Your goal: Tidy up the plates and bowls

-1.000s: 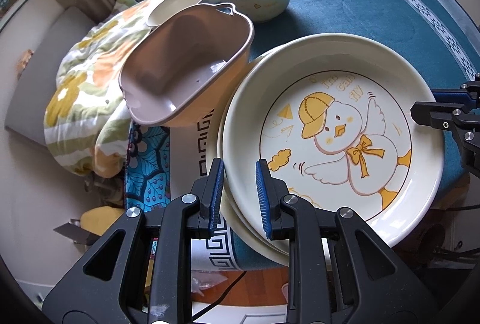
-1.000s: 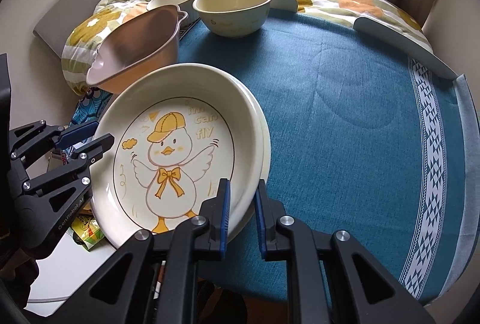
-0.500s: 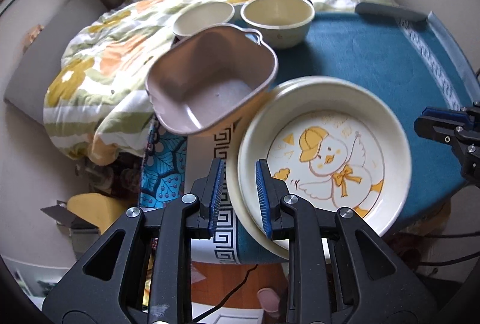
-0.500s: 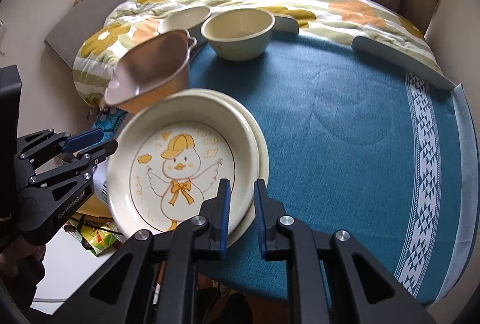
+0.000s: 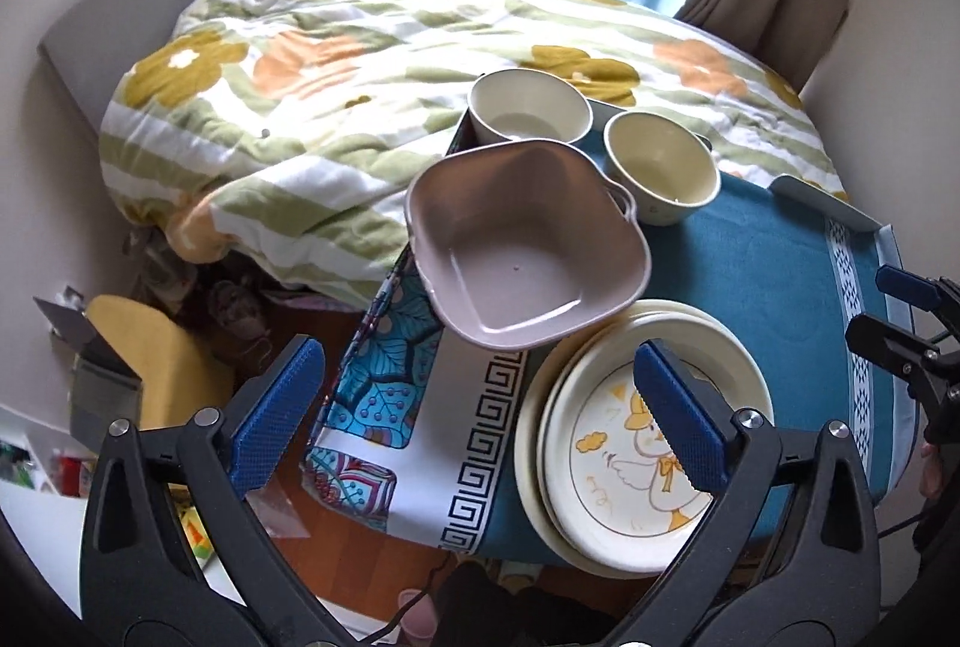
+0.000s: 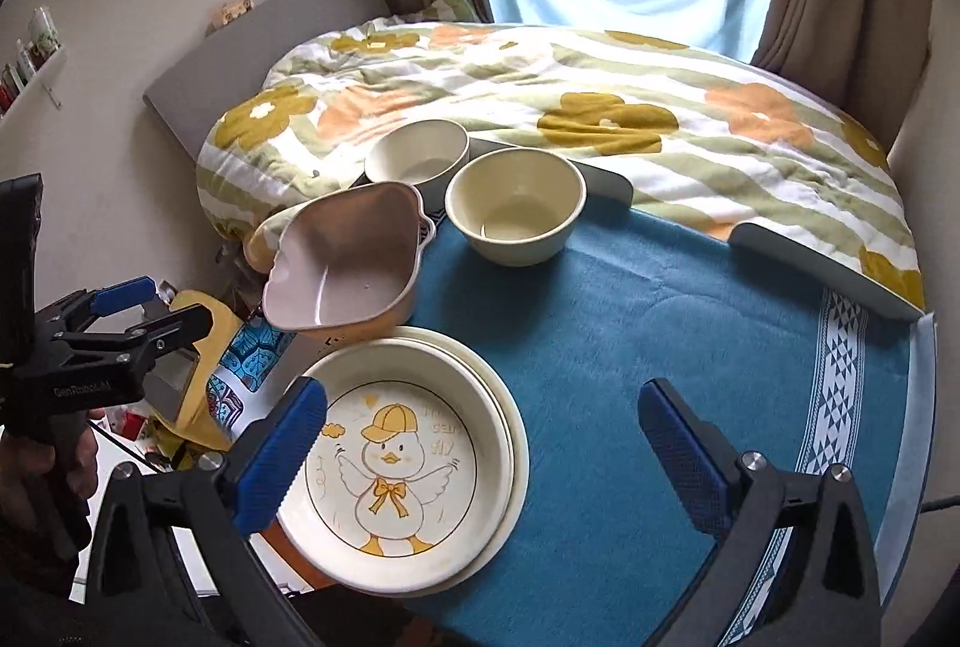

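Bedroom, teal cloth-covered table (image 6: pixel 690 347) pushed against a bed with a floral duvet (image 6: pixel 600 107). Nearest, left gripper (image 5: pixel 480 407) opening, blue pads spread wide, nothing between them; hanging above the table's left edge, with the duck plate (image 5: pixel 606 473) showing beyond its right finger (image 5: pixel 678 425). Right gripper (image 6: pixel 480 443) likewise opening, released, gripping nothing; duck plate (image 6: pixel 390 461) lying flat under the gap, just inside its left finger (image 6: pixel 282 455), untouched. Stacked on a second cream plate (image 6: pixel 516 461) at the near left corner of the table. Behind, overhanging the left edge, a tilted pink square bowl (image 6: pixel 342 269). Farther back, a cream bowl (image 6: pixel 516 215) on the cloth, another cream bowl (image 6: pixel 417 158) at the far left corner beside the duvet.
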A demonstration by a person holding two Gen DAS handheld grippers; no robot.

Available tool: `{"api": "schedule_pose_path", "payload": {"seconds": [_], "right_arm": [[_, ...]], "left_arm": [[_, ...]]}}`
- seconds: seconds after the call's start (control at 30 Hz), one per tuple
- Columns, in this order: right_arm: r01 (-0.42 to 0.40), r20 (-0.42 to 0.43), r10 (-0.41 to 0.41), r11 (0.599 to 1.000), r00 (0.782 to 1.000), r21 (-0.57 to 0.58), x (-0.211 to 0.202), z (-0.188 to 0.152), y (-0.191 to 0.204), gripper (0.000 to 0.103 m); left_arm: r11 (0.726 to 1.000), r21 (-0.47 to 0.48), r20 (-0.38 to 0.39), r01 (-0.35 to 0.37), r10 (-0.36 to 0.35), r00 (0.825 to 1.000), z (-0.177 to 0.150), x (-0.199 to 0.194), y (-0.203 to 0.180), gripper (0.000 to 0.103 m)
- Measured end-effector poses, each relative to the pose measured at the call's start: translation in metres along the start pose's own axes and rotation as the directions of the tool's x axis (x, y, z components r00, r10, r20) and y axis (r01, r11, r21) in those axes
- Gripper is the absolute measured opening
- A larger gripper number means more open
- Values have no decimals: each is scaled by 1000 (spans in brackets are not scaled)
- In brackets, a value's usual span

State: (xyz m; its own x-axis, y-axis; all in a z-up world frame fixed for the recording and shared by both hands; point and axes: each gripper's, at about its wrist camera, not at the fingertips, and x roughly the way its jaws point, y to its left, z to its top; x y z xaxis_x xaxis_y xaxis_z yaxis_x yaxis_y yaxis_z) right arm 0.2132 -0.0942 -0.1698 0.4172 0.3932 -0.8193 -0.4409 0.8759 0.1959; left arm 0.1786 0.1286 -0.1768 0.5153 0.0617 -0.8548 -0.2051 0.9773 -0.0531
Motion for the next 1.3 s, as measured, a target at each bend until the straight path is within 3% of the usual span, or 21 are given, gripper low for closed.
{"api": "schedule_pose_path", "payload": {"seconds": [0.17, 0.3, 0.37, 0.4, 0.47, 0.6, 0.67, 0.7, 0.73, 0.77, 1.0, 1.3], "right_arm": [[-42, -95, 39, 999, 995, -34, 57, 36, 10, 103], [-110, -197, 110, 994, 974, 11, 114, 52, 14, 103], [-131, -223, 132, 991, 966, 19, 135, 57, 17, 98], [-141, -235, 142, 990, 962, 19, 143, 59, 19, 94], [-157, -265, 155, 987, 952, 13, 158, 61, 24, 70], [-167, -296, 164, 986, 941, 16, 177, 59, 28, 45], [-171, -302, 171, 985, 938, 24, 182, 60, 28, 27], [-168, -304, 168, 985, 938, 24, 184, 59, 29, 24], [-169, -307, 167, 985, 937, 21, 186, 58, 29, 14], [-163, -308, 159, 987, 938, 15, 187, 58, 30, 9], [-154, -281, 148, 988, 948, -1, 181, 58, 38, 9], [-200, -178, 198, 980, 964, 4, 126, 53, 44, 9]], "left_arm": [[992, -112, -53, 67, -73, 996, 15, 38, 25, 102], [982, -164, -104, 92, -110, 988, 27, 74, 35, 99], [978, -180, -134, 109, -135, 982, 30, 92, 36, 88], [977, -182, -152, 115, -143, 978, 31, 101, 37, 85], [976, -176, -185, 125, -158, 970, 33, 116, 36, 72], [977, -166, -223, 137, -172, 960, 36, 137, 35, 52], [976, -163, -231, 141, -177, 957, 37, 144, 35, 45], [977, -158, -234, 142, -177, 956, 38, 147, 34, 41], [978, -152, -240, 144, -178, 954, 38, 150, 34, 29], [980, -144, -248, 135, -168, 954, 38, 153, 34, 25], [990, -91, -213, 110, -127, 969, 39, 143, 36, 21], [997, -31, -117, 72, -75, 990, 42, 76, 26, 21]]}}
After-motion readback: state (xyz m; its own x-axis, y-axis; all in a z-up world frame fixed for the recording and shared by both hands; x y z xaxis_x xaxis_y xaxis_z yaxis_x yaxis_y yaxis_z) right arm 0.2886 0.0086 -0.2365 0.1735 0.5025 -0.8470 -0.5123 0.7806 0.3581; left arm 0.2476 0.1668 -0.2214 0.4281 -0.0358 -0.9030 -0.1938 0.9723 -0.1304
